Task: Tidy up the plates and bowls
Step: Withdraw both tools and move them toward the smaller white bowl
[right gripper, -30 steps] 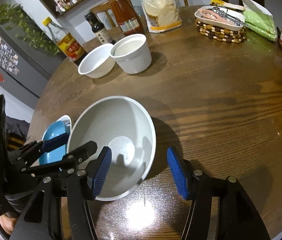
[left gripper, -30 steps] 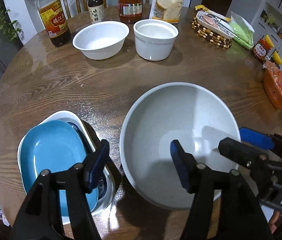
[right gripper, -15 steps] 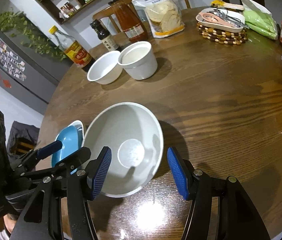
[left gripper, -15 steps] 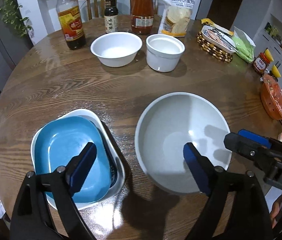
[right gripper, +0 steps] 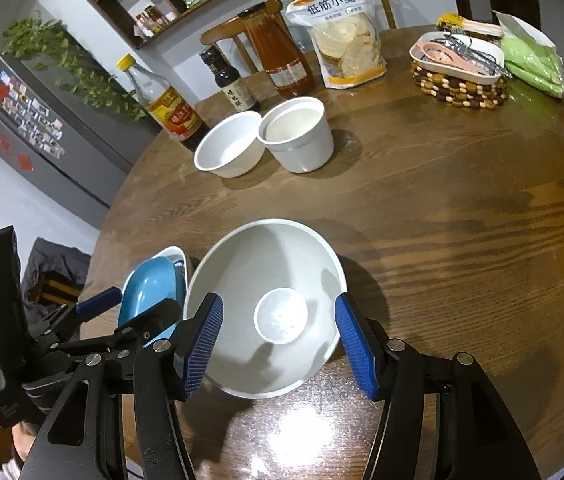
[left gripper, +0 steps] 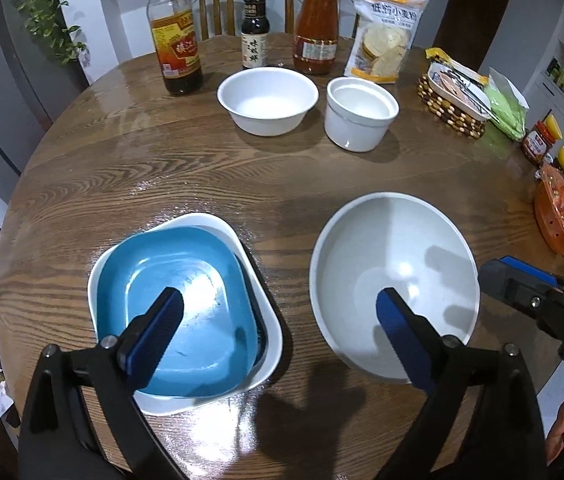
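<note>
Sitting near the front edge of round wooden table [left gripper: 129, 168]: large grey bowl [left gripper: 394, 280], upright, empty. Just beside it on the left, apart by a strip of bare wood: blue plate [left gripper: 169, 308] nested inside white square dish [left gripper: 217, 222]. Well apart at the far side: white bowl [left gripper: 267, 100] and white ramekin [left gripper: 360, 118], close together, not stacked.

Left gripper [left gripper: 277, 326]: jaws spread wide, holding nothing, hovering above the gap between blue plate and large grey bowl. Right gripper [right gripper: 279, 344]: jaws spread wide, holding nothing, poised over the near half of the large grey bowl, one pad to either side of its centre; contact with the rim not evident.

Background stock: vinegar bottle [left gripper: 175, 40], soy bottle [left gripper: 255, 28], red sauce bottle [left gripper: 317, 26], flour bag [left gripper: 386, 36], beaded trivet [left gripper: 450, 110] bearing a tray of utensils.

Risks, as judgement: smooth sloped bowl wall likely to slip out of a one-sided rim pinch; heavy bowl liable to tilt and knock the neighbouring plate stack; two grippers crowded close, collision possible if both converge on the same item.

View differences: left wrist view gives the plate stack whole, from above, plus only a corner of the right gripper. Right wrist view gives the bowl's flat round base and the left gripper's body, with the plate stack edge-on and largely hidden.
</note>
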Demonstrator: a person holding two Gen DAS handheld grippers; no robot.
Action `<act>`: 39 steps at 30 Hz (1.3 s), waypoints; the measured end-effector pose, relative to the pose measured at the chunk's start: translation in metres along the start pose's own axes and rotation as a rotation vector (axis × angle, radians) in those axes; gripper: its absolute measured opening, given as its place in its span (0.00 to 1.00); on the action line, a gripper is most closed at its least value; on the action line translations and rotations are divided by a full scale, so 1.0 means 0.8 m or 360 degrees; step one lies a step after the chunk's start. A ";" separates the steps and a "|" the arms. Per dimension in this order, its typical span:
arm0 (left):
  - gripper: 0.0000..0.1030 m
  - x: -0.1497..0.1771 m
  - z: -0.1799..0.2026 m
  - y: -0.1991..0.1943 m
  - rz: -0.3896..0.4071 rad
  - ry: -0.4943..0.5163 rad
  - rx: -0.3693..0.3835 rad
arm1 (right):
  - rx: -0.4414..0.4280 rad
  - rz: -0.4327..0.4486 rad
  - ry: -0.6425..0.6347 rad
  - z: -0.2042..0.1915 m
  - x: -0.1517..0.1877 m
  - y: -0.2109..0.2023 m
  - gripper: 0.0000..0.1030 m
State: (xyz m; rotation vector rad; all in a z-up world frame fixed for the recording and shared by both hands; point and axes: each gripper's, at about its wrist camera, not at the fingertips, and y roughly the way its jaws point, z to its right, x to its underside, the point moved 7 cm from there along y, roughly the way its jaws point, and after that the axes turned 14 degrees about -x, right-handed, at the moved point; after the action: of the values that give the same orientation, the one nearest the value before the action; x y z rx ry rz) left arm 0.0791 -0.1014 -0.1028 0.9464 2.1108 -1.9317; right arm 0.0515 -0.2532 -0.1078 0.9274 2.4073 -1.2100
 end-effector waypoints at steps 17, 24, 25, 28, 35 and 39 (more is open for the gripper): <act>0.99 -0.030 -0.014 -0.028 0.0117 -0.0012 -0.0049 | 0.0002 0.0095 -0.0109 -0.025 -0.038 -0.021 0.74; 0.99 -0.066 -0.033 -0.047 0.0140 -0.0064 -0.0022 | -0.0061 0.0144 -0.0173 -0.053 -0.075 -0.040 0.74; 0.99 -0.078 -0.040 -0.053 0.0165 -0.0083 -0.0035 | -0.0063 0.0150 -0.0180 -0.056 -0.079 -0.041 0.75; 0.99 -0.104 -0.054 -0.065 0.0200 -0.0137 -0.0034 | -0.0060 0.0179 -0.0223 -0.068 -0.099 -0.045 0.75; 0.99 -0.176 -0.069 -0.059 0.0206 -0.0188 -0.0063 | -0.0009 0.0148 -0.0314 -0.088 -0.160 -0.019 0.75; 0.99 -0.213 -0.064 -0.030 0.0181 -0.0180 -0.0066 | -0.0041 0.0154 -0.0290 -0.092 -0.178 -0.001 0.75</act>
State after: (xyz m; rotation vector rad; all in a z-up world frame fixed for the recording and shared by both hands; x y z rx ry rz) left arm 0.2185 -0.1138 0.0101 0.9057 1.9821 -1.8348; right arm 0.1595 -0.2544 0.0103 0.8751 2.2053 -1.1717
